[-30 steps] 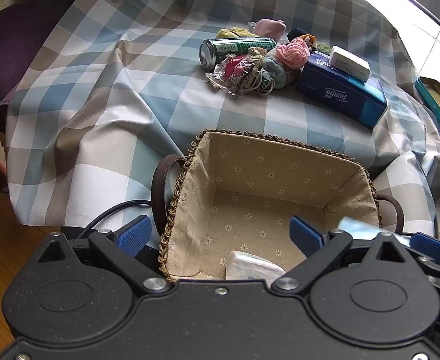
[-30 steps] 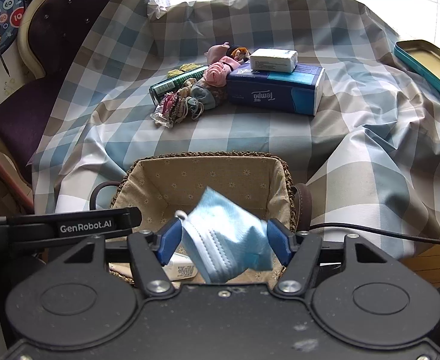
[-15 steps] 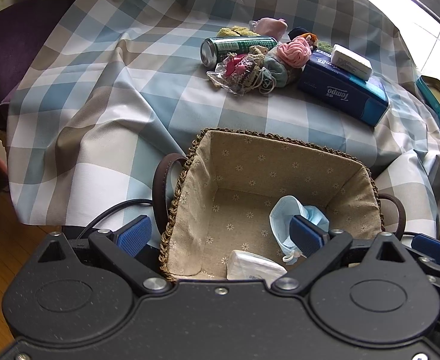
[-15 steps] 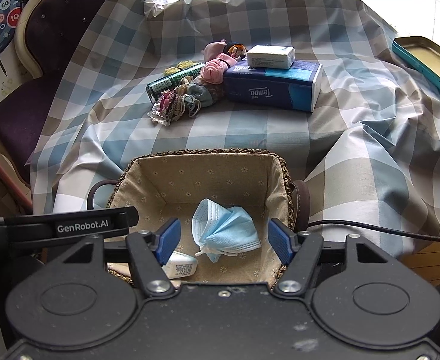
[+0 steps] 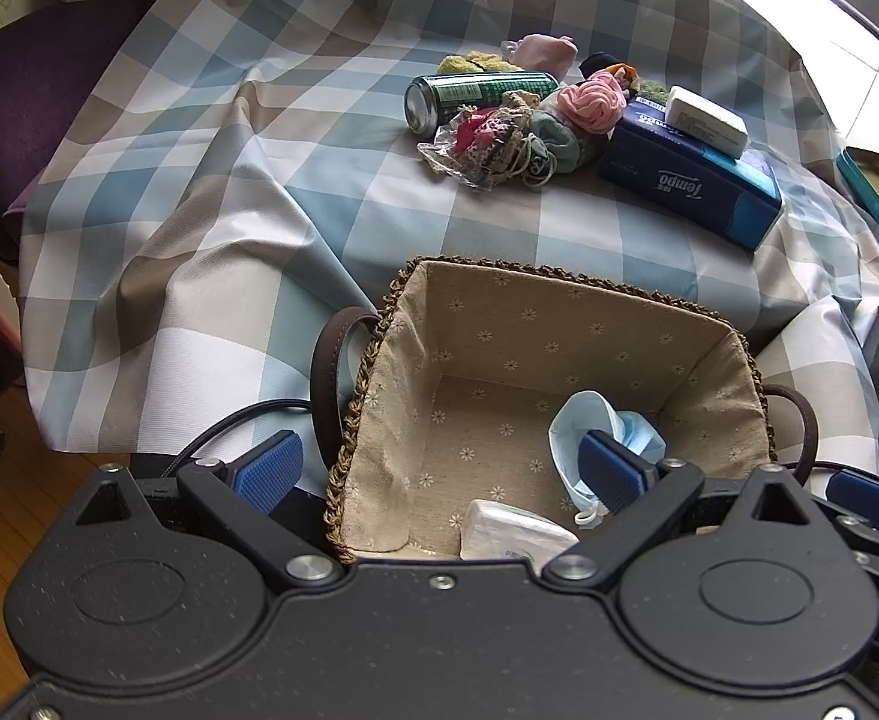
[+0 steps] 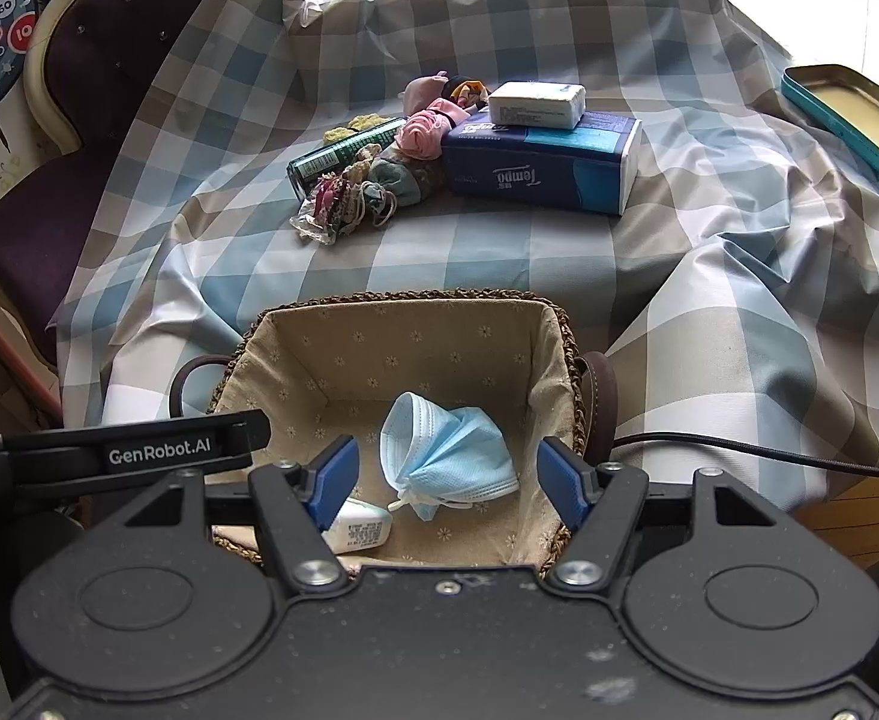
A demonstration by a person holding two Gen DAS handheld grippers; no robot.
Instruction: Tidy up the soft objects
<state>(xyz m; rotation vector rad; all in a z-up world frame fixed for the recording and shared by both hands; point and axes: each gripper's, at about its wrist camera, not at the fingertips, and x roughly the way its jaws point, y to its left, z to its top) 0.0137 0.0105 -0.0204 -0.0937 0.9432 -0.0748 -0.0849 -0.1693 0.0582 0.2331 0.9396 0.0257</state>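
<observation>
A fabric-lined wicker basket (image 5: 499, 312) (image 6: 403, 324) stands at the near edge of the checked cloth. Inside lie a crumpled blue face mask (image 5: 595, 420) (image 6: 445, 450) and a white tissue pack (image 5: 511, 534) (image 6: 361, 528). My right gripper (image 6: 448, 480) is open and empty just above the mask. My left gripper (image 5: 439, 468) is open and empty over the basket's near left corner. A pile of soft items (image 5: 535, 120) (image 6: 391, 174), with a pink rolled cloth (image 5: 595, 102) and pouches, lies farther back.
A green can (image 5: 475, 96) lies on its side beside the pile. A blue Tempo tissue box (image 5: 691, 186) (image 6: 541, 162) carries a white pack (image 6: 535, 102). A teal tin (image 6: 853, 114) sits at the right. A purple chair (image 6: 79, 138) stands left.
My right gripper opened and let go of the blue mask, which dropped into the basket and now lies on its floor. The left gripper has stayed in place.
</observation>
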